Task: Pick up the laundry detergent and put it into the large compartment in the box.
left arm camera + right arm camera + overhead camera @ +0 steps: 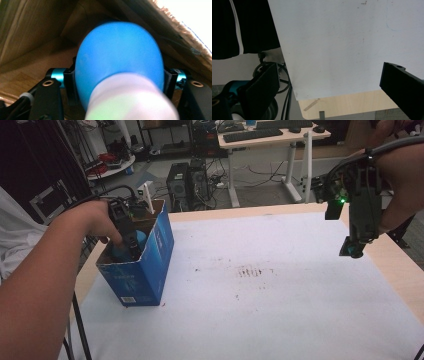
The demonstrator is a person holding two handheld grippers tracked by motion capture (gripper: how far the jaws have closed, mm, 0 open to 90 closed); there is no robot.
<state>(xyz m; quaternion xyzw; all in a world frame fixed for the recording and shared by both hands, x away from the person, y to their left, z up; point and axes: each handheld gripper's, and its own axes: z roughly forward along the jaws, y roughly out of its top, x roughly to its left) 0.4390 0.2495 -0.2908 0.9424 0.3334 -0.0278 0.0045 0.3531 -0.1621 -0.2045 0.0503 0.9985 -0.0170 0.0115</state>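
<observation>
Left side of table: a blue carton [150,265] with its top open stood upright on the white sheet [280,290] near the table's left edge. The left gripper [129,251] reached down into the carton from above, the left hand [95,220] wrapped round its body. In the left gripper view a blue, rounded, egg-like object [120,57] with a pale end nearest the camera sat between the two jaws inside the carton's brown cardboard walls; the pads stood against its sides, a grip on it, though contact on the right pad was hard to confirm through blur. Centre: the sheet bore small dark specks and smudges. Right side: the right gripper [353,249] hung in the air above the sheet's right edge, pointing down, a green light lit on its body; in the right gripper view its jaws stood wide apart with nothing between them, over the sheet and the wooden table edge [342,105].
</observation>
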